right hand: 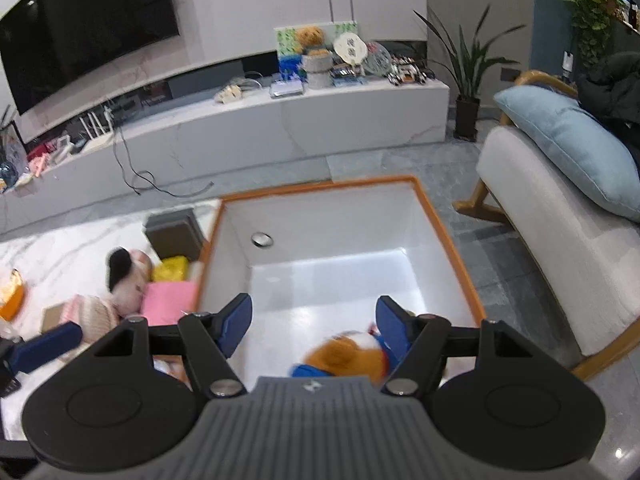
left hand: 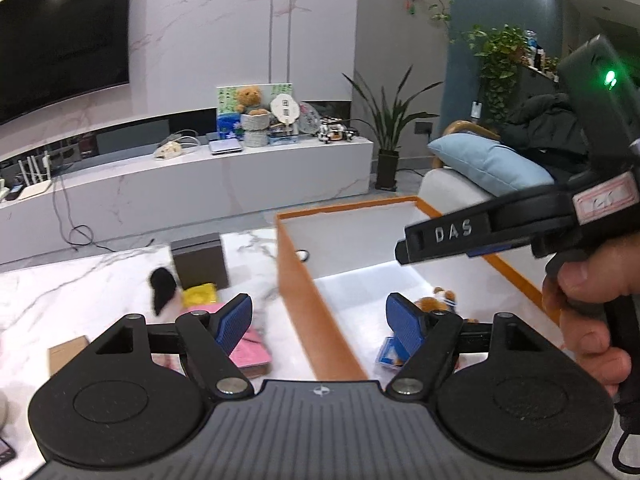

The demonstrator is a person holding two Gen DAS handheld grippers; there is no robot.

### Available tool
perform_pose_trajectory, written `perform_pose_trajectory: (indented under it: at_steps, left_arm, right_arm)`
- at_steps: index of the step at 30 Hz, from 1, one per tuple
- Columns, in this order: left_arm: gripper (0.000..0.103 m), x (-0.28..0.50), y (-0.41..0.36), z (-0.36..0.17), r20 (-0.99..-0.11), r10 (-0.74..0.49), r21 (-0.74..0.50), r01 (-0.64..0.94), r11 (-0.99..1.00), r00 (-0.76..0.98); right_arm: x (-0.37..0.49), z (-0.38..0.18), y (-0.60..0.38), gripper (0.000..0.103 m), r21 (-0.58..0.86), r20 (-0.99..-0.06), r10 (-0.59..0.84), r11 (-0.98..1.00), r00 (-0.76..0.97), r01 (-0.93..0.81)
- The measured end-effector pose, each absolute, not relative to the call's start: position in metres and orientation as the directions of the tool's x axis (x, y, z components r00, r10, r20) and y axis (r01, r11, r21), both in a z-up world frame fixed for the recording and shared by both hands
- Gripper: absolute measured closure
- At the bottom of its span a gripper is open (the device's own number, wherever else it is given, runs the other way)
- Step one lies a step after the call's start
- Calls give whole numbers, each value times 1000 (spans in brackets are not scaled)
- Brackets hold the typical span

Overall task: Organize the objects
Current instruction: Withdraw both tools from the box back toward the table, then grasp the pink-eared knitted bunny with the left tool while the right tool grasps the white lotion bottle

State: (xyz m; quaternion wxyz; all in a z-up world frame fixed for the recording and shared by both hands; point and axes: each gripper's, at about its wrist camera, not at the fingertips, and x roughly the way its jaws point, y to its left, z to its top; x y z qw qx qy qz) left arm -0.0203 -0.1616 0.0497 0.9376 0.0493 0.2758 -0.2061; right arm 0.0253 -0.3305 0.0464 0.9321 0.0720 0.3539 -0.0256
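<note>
White marble-patterned table top (right hand: 60,256) fills the foreground of a living room, with a dark wall-mounted television (right hand: 88,28) and a long white marble media console (right hand: 280,120) behind it. At the table's right end stands a large white open box with an orange rim (right hand: 440,216), its inner wall bearing a round metal fitting (right hand: 262,239).

Inside the box, on its floor near the near edge, lies a brown and white plush toy with blue clothing (right hand: 348,354). On the table, just left of the box wall, lie a pink flat pouch (right hand: 168,300), a yellow packet (right hand: 172,269), a pink plush toy with a black ear (right hand: 124,276) and a grey-brown square box (right hand: 176,232). A cream knitted item (right hand: 90,316) sits nearer the table's near edge.

The left gripper (left hand: 318,322) straddles the box's left wall, its blue pads apart and widening, nothing between them. The right gripper (right hand: 314,322) hangs over the box interior with pads standing wide apart, gripping nothing; the brown plush lies below it, partly hidden behind the right pad. A hand (left hand: 588,320) holds the right gripper's handle.

A cream armchair with a light blue cushion (right hand: 568,148) stands beyond the table's right end.
</note>
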Motion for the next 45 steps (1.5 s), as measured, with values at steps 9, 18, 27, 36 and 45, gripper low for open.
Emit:
perform_pose_trajectory:
  at_steps: [9, 18, 27, 36, 45]
  left_arm:
    - [16, 0, -108, 51, -564, -280, -16, 329, 944, 777]
    - [15, 22, -48, 16, -621, -188, -84, 175, 981, 760]
    - [15, 42, -26, -2, -692, -165, -147, 86, 985, 702]
    - [15, 53, -27, -13, -722, -163, -150, 79, 986, 673]
    - [16, 58, -32, -20, -722, -165, -141, 91, 986, 672]
  right_arm:
    - [24, 66, -270, 30, 112, -605, 63, 994, 794, 6]
    - [48, 43, -209, 29, 109, -627, 109, 993, 771, -51]
    - [66, 22, -157, 29, 82, -639, 142, 990, 756, -117]
    - [79, -5, -136, 24, -3, -694, 107, 988, 712, -151]
    - [84, -10, -138, 24, 8, -703, 120, 987, 701, -161]
